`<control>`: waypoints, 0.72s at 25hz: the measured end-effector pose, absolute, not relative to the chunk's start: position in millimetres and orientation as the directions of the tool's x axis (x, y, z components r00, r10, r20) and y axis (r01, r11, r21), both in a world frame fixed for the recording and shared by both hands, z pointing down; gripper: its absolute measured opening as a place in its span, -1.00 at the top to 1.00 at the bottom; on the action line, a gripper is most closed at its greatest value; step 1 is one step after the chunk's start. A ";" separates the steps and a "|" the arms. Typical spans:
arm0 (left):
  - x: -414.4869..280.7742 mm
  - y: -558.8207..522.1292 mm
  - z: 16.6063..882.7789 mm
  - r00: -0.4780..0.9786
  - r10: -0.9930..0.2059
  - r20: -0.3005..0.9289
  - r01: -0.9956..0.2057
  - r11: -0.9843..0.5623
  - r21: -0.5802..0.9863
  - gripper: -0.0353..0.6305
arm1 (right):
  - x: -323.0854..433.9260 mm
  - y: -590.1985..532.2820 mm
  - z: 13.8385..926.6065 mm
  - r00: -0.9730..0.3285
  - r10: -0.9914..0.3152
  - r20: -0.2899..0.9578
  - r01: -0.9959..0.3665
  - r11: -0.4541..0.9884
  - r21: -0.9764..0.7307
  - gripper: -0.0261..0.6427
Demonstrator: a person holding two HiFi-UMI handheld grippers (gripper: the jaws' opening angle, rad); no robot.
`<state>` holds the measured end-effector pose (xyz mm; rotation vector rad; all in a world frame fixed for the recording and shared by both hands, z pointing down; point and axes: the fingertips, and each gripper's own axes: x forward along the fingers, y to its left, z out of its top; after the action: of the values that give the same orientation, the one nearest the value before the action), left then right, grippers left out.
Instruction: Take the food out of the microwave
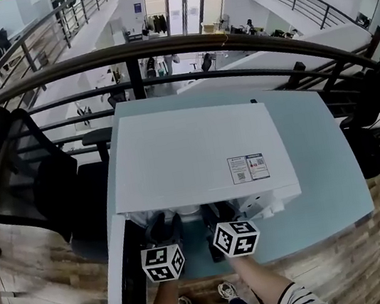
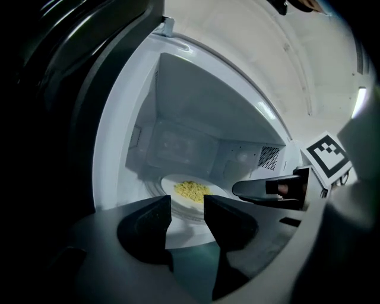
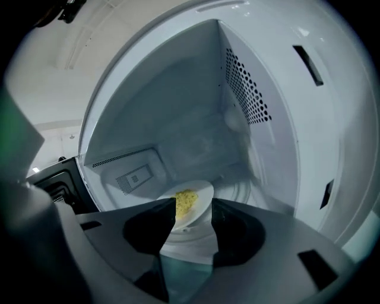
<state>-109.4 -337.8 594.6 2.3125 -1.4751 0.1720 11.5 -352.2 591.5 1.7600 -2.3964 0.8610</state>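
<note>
Left gripper [image 2: 187, 203] and right gripper [image 3: 194, 206] both hang spread and empty at the microwave [image 1: 197, 153] mouth. The plate [image 3: 205, 195] of yellow food [image 2: 191, 190] lies just ahead inside, and the open door [image 2: 53, 107] is at their left.

The head view is bright and even, with daylight coming through the tall glass doors [image 1: 184, 8] at the far end. Its wide lens bows the dark metal railing [image 1: 158, 47] into an arc. The flat top of the white box-shaped microwave [image 1: 197, 153] shows no glare, and shadow sits beneath its front edge. Both gripper views are dim and black at the corners. The pale cavity is softly lit, with a glare streak on its upper rim in the left gripper view, and the near jaws are blurred dark shapes.
</note>
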 end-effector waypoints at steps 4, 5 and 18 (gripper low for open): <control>-108.2 -344.5 597.1 0.439 -0.843 0.311 -0.892 -0.368 0.263 0.40 | 10.6 -361.4 594.9 -0.343 -0.866 0.363 -0.898 0.188 -0.398 0.37; -108.0 -346.3 596.8 0.441 -0.842 0.311 -0.891 -0.368 0.265 0.40 | 9.9 -363.4 595.9 -0.344 -0.864 0.368 -0.897 0.187 -0.400 0.37; -97.6 -356.8 604.7 0.492 -0.787 0.372 -0.867 -0.404 0.292 0.35 | 4.0 -374.9 604.4 -0.356 -0.827 0.435 -0.904 0.187 -0.385 0.37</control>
<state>-97.6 -356.8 604.7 2.2953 -1.3665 0.2414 4.0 -374.9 604.4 1.7019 -2.3178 0.8992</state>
